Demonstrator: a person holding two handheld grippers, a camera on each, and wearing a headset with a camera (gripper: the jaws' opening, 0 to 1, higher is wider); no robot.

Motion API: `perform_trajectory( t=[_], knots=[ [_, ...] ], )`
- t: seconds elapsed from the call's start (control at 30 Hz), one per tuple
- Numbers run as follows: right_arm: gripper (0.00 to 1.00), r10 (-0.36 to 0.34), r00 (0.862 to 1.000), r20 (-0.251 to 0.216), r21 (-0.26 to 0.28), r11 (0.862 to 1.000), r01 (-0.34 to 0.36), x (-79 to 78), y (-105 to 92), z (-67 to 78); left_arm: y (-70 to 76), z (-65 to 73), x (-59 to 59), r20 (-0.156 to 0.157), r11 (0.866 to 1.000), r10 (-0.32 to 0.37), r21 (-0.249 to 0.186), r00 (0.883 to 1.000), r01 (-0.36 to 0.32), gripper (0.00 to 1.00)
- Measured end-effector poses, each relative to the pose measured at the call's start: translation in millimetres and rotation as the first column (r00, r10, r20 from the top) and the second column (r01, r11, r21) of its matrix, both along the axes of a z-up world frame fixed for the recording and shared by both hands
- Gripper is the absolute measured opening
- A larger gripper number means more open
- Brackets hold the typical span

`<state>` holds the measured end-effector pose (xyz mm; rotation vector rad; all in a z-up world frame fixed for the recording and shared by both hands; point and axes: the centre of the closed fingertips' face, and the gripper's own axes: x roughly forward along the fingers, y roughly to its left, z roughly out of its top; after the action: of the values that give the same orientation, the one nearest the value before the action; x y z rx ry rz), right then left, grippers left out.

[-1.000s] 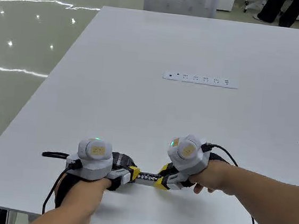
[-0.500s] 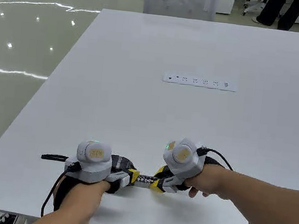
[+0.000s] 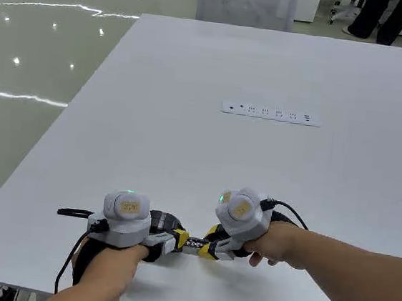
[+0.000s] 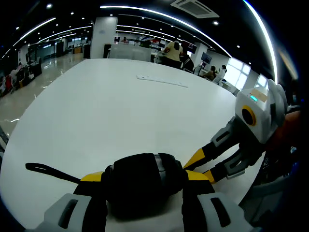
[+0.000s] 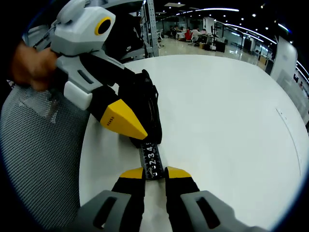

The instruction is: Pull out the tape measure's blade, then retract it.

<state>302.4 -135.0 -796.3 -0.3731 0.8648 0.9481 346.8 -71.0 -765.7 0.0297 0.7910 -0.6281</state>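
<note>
A black tape measure [image 4: 142, 182] rests on the white table [image 3: 188, 135] near its front edge, with my left gripper [image 4: 145, 186] shut around its case. In the head view the case [image 3: 164, 225] shows just right of that left gripper [image 3: 166, 239]. A short length of blade [image 5: 150, 159] with printed numbers sticks out of the case [image 5: 145, 108]. My right gripper [image 5: 153, 173] is shut on the blade's end. From the head view the blade [image 3: 192, 246] bridges the small gap to the right gripper [image 3: 205, 249].
A white power strip [image 3: 270, 113] lies flat at the table's middle, far from both grippers. A black wrist strap [image 3: 72, 212] trails left of the tape measure. The table's front edge runs just below my hands. People stand beyond the far edge.
The stretch of blade between the two grippers has become shorter. My right gripper has moved left, closer to the case. The left gripper has stayed in place on the tape measure.
</note>
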Motion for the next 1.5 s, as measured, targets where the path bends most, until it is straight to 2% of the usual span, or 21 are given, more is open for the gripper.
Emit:
perform_trajectory(
  t=[1.03,1.23,1.37,1.5],
  knots=[
    [0.14,0.057,0.998,0.008,-0.023,0.998,-0.057,11.6,28.5,0.0,0.2,1.0,-0.5,-0.012,1.0,-0.005,-0.02,1.0,0.005,0.58],
    [0.15,0.05,0.999,0.01,-0.025,0.998,-0.05,10.3,26.2,-0.5,-0.4,0.9,-0.5,-0.009,1.0,-0.009,-0.015,1.0,0.008,0.58],
    [0.15,0.069,0.997,0.019,-0.045,0.997,-0.068,8.3,22.6,-1.8,-0.6,0.7,-0.4,-0.009,1.0,-0.008,-0.015,1.0,0.008,0.58],
    [0.14,0.081,0.996,0.034,-0.035,0.996,-0.079,7.1,21.1,0.7,-0.8,1.0,-0.4,-0.01,1.0,-0.005,-0.016,1.0,0.005,0.58]
  ],
)
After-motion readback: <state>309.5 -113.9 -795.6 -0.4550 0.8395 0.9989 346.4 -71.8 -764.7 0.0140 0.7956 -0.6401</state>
